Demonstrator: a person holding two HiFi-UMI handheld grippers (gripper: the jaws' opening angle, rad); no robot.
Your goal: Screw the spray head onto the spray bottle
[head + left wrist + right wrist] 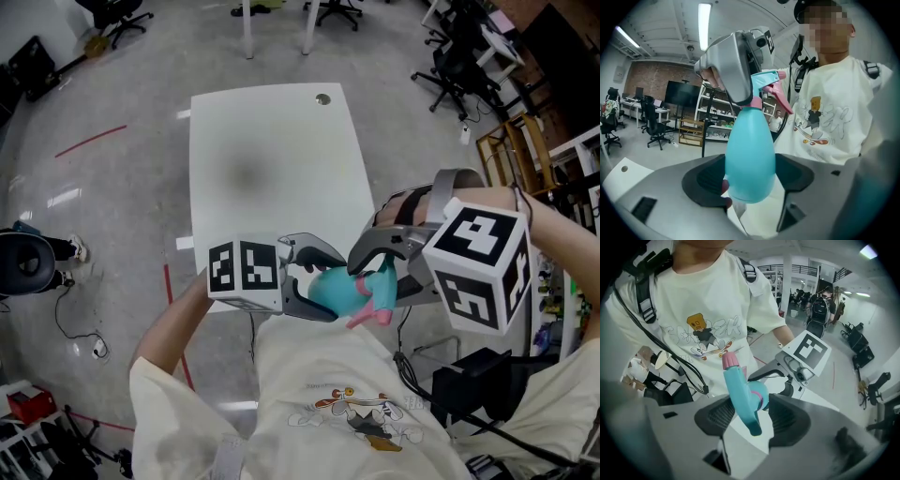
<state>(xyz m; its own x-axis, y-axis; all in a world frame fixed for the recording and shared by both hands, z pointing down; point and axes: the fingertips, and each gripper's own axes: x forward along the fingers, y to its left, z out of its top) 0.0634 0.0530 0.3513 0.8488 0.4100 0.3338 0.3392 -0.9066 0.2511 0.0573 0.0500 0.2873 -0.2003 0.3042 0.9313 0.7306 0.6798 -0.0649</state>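
With our left gripper [751,180] clamped on the egg-shaped teal plastic spray bottle [750,150] and our right gripper [754,417] clamped on the teal, pink-nozzled spray head [738,390], both held off the white table [272,159], the head looks seated on the neck, so we judge only tightening turns remain.

Right gripper [750,417] fingers [788,420] clamped on teal spray head [740,389], pink nozzle [729,361] up.

Holding spray bottle [330,292] in left gripper [750,179], spray head [740,390] at its right end in right gripper [750,416], at table's [272,159] near edge.
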